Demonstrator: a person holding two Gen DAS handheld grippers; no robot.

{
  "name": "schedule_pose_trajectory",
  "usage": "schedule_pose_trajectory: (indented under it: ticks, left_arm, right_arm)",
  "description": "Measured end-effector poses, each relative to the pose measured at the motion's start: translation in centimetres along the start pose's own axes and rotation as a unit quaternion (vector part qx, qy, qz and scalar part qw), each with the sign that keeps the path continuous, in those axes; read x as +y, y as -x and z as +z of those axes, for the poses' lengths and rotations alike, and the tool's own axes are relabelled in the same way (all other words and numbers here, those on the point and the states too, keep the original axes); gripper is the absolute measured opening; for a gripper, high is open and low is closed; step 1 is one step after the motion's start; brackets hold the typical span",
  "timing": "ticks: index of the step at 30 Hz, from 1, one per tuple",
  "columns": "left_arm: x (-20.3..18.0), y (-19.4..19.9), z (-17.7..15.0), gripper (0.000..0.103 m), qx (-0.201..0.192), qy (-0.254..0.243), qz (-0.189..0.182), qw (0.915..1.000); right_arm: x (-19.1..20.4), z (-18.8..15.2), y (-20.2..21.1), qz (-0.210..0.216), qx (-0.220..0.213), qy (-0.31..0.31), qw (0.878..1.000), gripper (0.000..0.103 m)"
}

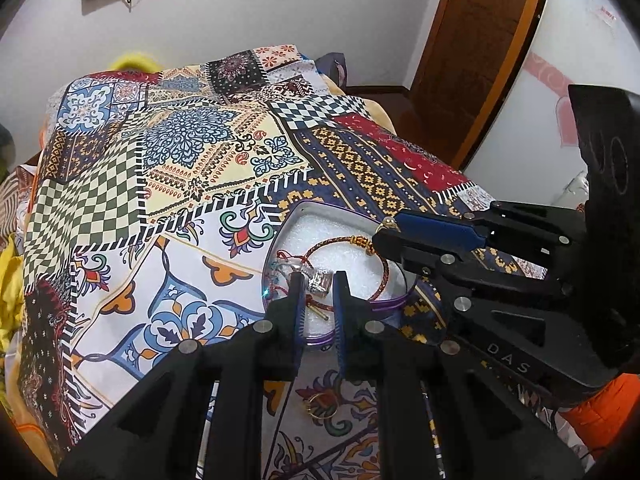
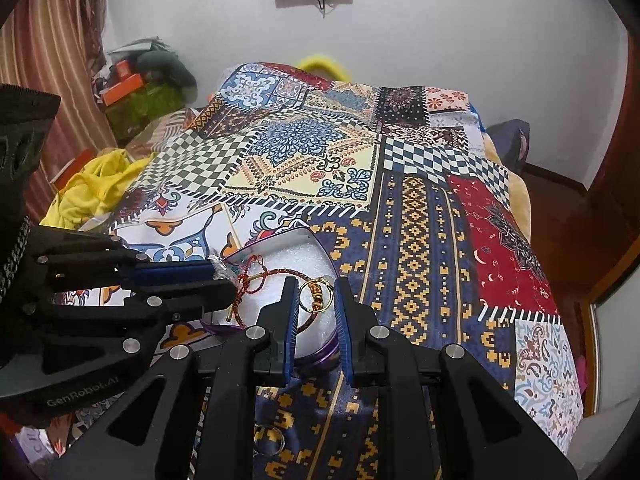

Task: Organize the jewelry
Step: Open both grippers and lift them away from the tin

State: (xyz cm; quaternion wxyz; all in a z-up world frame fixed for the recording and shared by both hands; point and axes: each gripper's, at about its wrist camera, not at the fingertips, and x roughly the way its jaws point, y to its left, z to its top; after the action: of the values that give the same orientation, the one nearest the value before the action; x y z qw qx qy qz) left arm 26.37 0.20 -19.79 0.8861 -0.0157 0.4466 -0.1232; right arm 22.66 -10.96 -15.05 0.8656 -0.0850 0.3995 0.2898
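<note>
A heart-shaped purple box [image 1: 320, 216] lined with white foam lies on the patterned bedspread; it also shows in the right wrist view [image 2: 308, 236]. A red braided bracelet with gold beads [image 1: 352, 242] lies in it. My left gripper [image 1: 316, 280] holds a small clear packet with a silver piece [image 1: 318, 280] over the box. My right gripper [image 2: 316, 292] holds a gold ring [image 2: 318, 294] between its fingers, over the bracelet [image 2: 276, 274]. In the left wrist view the right gripper's tips [image 1: 384, 230] are at the box's right rim.
A gold ring [image 1: 320, 404] lies on the bedspread [image 1: 180, 160] below the left gripper. A silver ring [image 2: 270, 440] lies on the cloth under the right gripper. Yellow cloth [image 2: 92, 188] and clutter sit at the bed's left. A wooden door [image 1: 472, 40] stands to the right.
</note>
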Motion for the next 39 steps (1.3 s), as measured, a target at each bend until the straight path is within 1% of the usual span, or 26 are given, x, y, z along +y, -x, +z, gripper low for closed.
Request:
schedule_pose_trajectory:
  ticks: [8, 15, 20, 23, 26, 28, 31, 32, 34, 39]
  left_arm:
    - [0.5, 0.8, -0.1, 0.012, -0.006, 0.008, 0.000, 0.9999]
    - [1.2, 2.2, -0.4, 0.012, -0.017, 0.014, 0.017, 0.9996]
    - [1.4, 2.7, -0.8, 0.013, -0.016, 0.014, 0.026, 0.9994]
    - [1.4, 2.9, -1.0, 0.015, -0.013, 0.016, 0.026, 0.9995]
    - [1.5, 3.3, -1.1, 0.020, -0.015, 0.018, 0.029, 0.9993]
    - [1.5, 3.7, -1.2, 0.027, -0.018, 0.019, 0.030, 0.9992]
    - [1.6, 4.5, -1.4, 0.034, -0.024, 0.025, 0.032, 0.9989]
    - [1.7, 4.7, -1.4, 0.034, -0.025, 0.026, 0.032, 0.9988]
    - [1.8, 5.1, -1.5, 0.034, -0.026, 0.029, 0.033, 0.9987]
    - [1.8, 6.1, -2.2, 0.034, -0.028, 0.031, 0.034, 0.9985]
  right_arm:
    - [0.5, 0.2, -0.6, 0.005, 0.006, 0.006, 1.000, 0.016]
    - [1.0, 0.2, -1.0, 0.004, 0.016, 0.011, 1.000, 0.016]
    - [1.3, 0.2, -1.1, 0.004, 0.025, 0.013, 1.000, 0.016]
    - [1.5, 0.3, -0.9, -0.002, 0.030, 0.015, 0.999, 0.021]
    - [1.8, 0.2, -0.4, -0.006, 0.026, 0.014, 1.000, 0.024]
    - [1.8, 0.2, 0.0, -0.009, 0.023, 0.014, 1.000, 0.024]
    - [1.9, 0.2, 0.7, -0.013, 0.020, 0.014, 1.000, 0.026]
    - [2.0, 0.1, 0.9, -0.016, 0.019, 0.014, 1.000, 0.027]
    - [2.0, 0.0, 1.4, -0.022, 0.016, 0.012, 1.000, 0.034]
    - [2.0, -0.4, 2.6, -0.026, 0.010, 0.004, 1.000, 0.035]
